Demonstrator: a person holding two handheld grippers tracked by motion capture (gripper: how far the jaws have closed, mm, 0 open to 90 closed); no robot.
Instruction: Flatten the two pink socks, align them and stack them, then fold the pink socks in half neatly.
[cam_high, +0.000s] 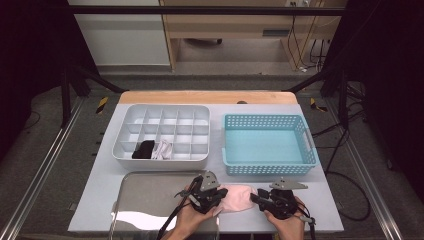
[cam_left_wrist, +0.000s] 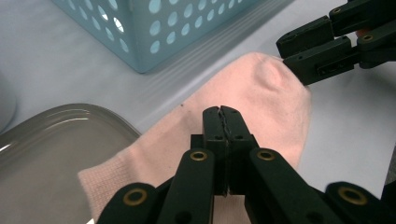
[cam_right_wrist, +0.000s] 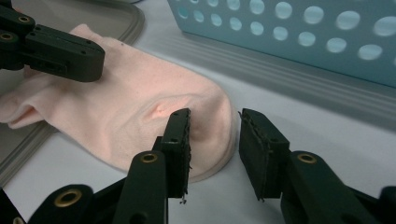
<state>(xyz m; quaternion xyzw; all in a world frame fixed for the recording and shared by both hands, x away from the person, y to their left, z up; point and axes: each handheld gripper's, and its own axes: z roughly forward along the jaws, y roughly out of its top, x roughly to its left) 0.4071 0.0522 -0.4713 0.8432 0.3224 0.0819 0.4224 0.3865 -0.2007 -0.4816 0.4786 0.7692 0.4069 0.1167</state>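
A pale pink sock (cam_high: 235, 198) lies flat on the white table near its front edge, cuff end over the rim of a metal tray. My left gripper (cam_high: 218, 196) is shut, its tips (cam_left_wrist: 221, 109) resting on the middle of the sock (cam_left_wrist: 261, 98); no fabric shows between the jaws. My right gripper (cam_high: 255, 198) is open at the toe end. In the right gripper view its jaws (cam_right_wrist: 215, 116) straddle the sock's toe (cam_right_wrist: 126, 107), one jaw pressing a dent into the fabric, the other over bare table. The left gripper (cam_right_wrist: 93, 60) shows beyond, on the sock.
A light blue perforated basket (cam_high: 267, 165) stands just behind the sock at the right. A white divided organiser (cam_high: 160, 107) sits at the back left with a black sock (cam_high: 143, 149) and a white one (cam_high: 162, 148) in its front cells. The metal tray (cam_high: 145, 200) lies front left.
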